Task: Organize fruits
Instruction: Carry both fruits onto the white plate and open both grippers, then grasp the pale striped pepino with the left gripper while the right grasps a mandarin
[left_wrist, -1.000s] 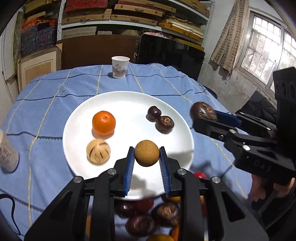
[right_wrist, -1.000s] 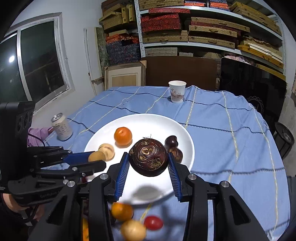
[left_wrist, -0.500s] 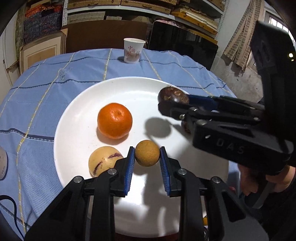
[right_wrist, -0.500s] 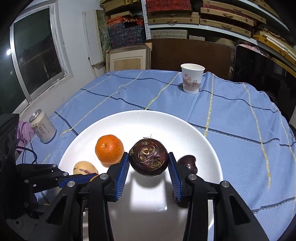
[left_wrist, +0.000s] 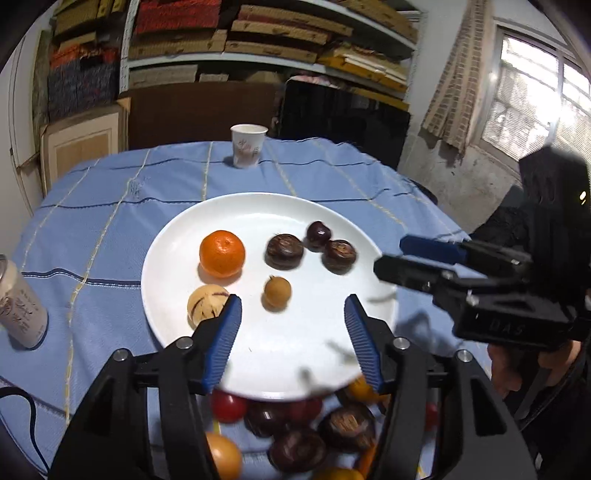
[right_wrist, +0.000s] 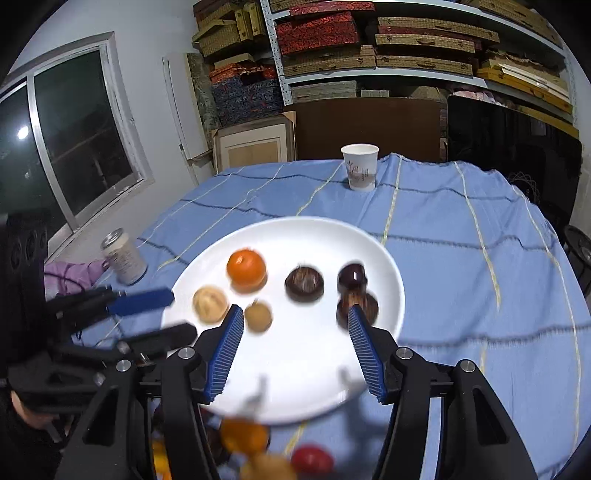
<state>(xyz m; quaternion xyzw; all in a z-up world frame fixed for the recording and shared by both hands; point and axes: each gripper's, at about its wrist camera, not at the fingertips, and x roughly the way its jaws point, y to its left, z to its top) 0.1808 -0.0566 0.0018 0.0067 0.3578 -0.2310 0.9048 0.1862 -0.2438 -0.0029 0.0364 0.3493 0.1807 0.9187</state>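
Observation:
A white plate (left_wrist: 177, 236) holds an orange (left_wrist: 222, 253), a pale striped fruit (left_wrist: 205, 303), a small tan fruit (left_wrist: 277, 292) and three dark brown fruits, the largest (left_wrist: 284, 251) in the middle. My left gripper (left_wrist: 293, 310) hovers over the plate's near rim, its jaws opening with nothing between them; the tan fruit lies just ahead. My right gripper (right_wrist: 294, 315) also hangs over the near rim, jaws opening and empty. The large dark fruit (right_wrist: 304, 284) rests on the plate (right_wrist: 325, 376) beyond it. Each gripper shows at the side of the other's view.
Loose fruits (left_wrist: 295, 424) lie heaped on the blue tablecloth (left_wrist: 92, 206) just below the plate's near edge. A paper cup (left_wrist: 248, 146) stands at the far side and a drink can (left_wrist: 20, 314) to the left. Shelves and boxes fill the background.
Both grippers let go: the tan fruit and the large dark fruit now lie on the plate. Both sets of jaws spread wide and both grippers drew back toward the near rim.

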